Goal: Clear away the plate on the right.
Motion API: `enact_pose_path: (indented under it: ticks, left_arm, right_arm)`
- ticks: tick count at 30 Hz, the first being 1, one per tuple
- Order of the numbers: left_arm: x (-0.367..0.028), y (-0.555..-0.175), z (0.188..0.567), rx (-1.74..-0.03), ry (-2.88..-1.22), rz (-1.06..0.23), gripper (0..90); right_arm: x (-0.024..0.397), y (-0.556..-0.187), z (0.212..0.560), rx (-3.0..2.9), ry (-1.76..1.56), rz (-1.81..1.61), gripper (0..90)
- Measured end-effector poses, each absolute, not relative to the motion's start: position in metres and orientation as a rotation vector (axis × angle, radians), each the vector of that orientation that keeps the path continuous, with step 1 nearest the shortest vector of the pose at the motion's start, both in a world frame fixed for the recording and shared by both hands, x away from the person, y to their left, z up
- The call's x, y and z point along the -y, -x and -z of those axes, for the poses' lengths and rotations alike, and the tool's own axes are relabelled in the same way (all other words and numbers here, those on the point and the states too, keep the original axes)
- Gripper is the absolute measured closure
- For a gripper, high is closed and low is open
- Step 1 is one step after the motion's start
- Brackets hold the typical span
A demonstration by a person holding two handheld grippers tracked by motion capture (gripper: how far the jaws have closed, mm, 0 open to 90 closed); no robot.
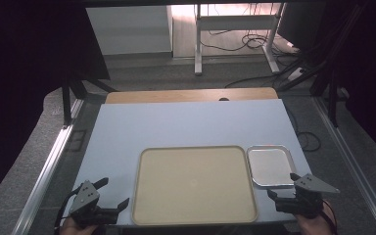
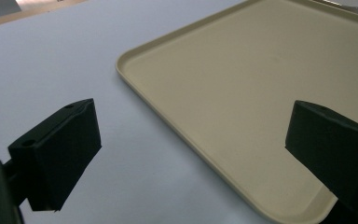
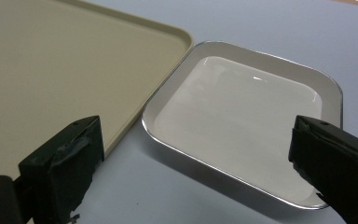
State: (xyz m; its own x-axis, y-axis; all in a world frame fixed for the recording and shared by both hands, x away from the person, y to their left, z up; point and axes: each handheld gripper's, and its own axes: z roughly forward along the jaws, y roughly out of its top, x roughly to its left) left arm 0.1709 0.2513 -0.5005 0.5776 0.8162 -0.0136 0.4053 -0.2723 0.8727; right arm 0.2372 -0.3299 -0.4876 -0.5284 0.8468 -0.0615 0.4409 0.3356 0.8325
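A large beige tray (image 1: 194, 185) lies empty near the front edge of the pale blue table top (image 1: 186, 122). Right beside it sits a small shiny metal tray (image 1: 270, 166), also empty. My left gripper (image 1: 111, 192) is held at the front left corner, open, its jaws wide apart just left of the beige tray (image 2: 261, 84). My right gripper (image 1: 282, 184) is held at the front right, open, just in front of the metal tray (image 3: 242, 121); the beige tray's corner (image 3: 74, 70) lies to its left. Nothing is between either pair of jaws.
A wooden board edge (image 1: 191, 95) shows behind the blue top. Metal rails (image 1: 49, 166) run along both sides of the table. Beyond it are a white desk frame (image 1: 235, 34) and loose cables (image 1: 254, 44) on the floor.
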Motion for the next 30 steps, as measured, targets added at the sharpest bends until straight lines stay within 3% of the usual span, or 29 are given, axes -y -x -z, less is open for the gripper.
enact_pose_path:
  ticks: [30]
  left_arm:
    - [-0.251, -0.171, 0.501, -0.986, -1.894, -0.563, 3.1]
  right_arm:
    - [0.346, -0.268, 0.485, -2.110, -1.242, -1.141, 4.9]
